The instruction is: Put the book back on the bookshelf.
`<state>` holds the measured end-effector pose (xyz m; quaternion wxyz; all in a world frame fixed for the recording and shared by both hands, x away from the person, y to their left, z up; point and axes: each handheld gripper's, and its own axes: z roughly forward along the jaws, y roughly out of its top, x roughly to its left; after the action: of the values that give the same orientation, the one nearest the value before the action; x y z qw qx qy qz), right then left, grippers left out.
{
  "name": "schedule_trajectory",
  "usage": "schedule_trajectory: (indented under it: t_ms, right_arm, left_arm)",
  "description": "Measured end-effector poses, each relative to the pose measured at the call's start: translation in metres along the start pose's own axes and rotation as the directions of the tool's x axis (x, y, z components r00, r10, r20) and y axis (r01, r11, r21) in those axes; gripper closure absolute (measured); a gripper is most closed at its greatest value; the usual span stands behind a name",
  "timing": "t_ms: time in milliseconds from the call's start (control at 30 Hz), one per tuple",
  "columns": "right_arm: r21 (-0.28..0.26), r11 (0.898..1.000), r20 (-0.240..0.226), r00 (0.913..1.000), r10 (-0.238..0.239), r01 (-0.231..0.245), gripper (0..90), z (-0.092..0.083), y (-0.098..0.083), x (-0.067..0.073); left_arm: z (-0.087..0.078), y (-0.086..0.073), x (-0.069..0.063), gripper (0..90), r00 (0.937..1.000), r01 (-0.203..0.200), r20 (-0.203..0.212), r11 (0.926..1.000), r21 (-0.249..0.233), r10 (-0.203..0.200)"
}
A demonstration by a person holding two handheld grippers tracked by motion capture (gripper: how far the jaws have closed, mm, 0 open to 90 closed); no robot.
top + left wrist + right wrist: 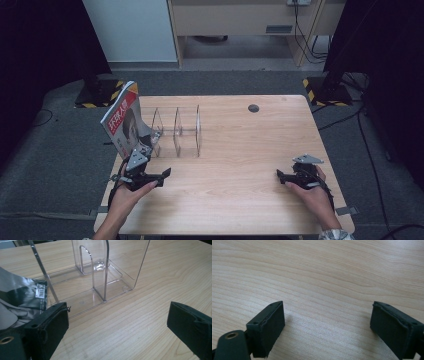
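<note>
At the table's (235, 165) left edge a magazine (121, 120) stands tilted, its top leaning out past the edge and its foot at the left end of a clear rack (175, 131). That lean suggests it rests against the rack's end divider rather than sitting fully in a slot; which compartment its foot is in I cannot tell, since the clear walls blur together in the high view. Just in front, near the front left corner, the left gripper (159, 178) hovers with jaws wide and nothing between them. In the left gripper view its left jaw sits close to the magazine's dark back cover (23, 293), but contact is hard to judge. The cover is cut off at the frame's left there, and the rack's (105, 272) top too. Near the right edge the right gripper (281, 178) lies low over bare wood, jaws wide and empty, likely parked out of the way.
</note>
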<state>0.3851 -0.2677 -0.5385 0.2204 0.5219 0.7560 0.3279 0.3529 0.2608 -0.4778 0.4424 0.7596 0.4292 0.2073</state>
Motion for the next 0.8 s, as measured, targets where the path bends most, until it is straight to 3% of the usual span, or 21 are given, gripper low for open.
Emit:
schedule_trajectory:
  t_ms: [200, 300, 467, 800]
  right_arm:
    - [0.01, 1.0, 0.006, 1.0, -0.001, 0.001, 8.1, 0.001, 0.0, 0.0]
    - [0.009, 1.0, 0.01, 0.9999, 0.004, -0.004, 8.0, 0.001, 0.0, 0.0]
    - [0.009, 1.0, 0.011, 0.9999, 0.005, -0.005, 7.8, 0.001, 0.0, 0.0]
    - [0.009, 1.0, 0.012, 0.9999, 0.005, -0.005, 7.7, 0.001, 0.0, 0.0]
  left_arm:
    - [0.008, 0.004, -0.003, 2.7, 1.0, 0.004, 0.007, 0.9999, 0.012, -0.004]
    - [0.014, 0.006, -0.002, 2.7, 0.9994, -0.017, 0.029, 0.9999, -0.003, 0.017]
    - [0.018, 0.008, -0.004, 2.7, 0.9998, 0.001, 0.022, 0.9999, 0.011, -0.001]
    - [0.021, 0.01, -0.006, 2.7, 0.9998, -0.011, 0.017, 0.9996, 0.026, 0.011]
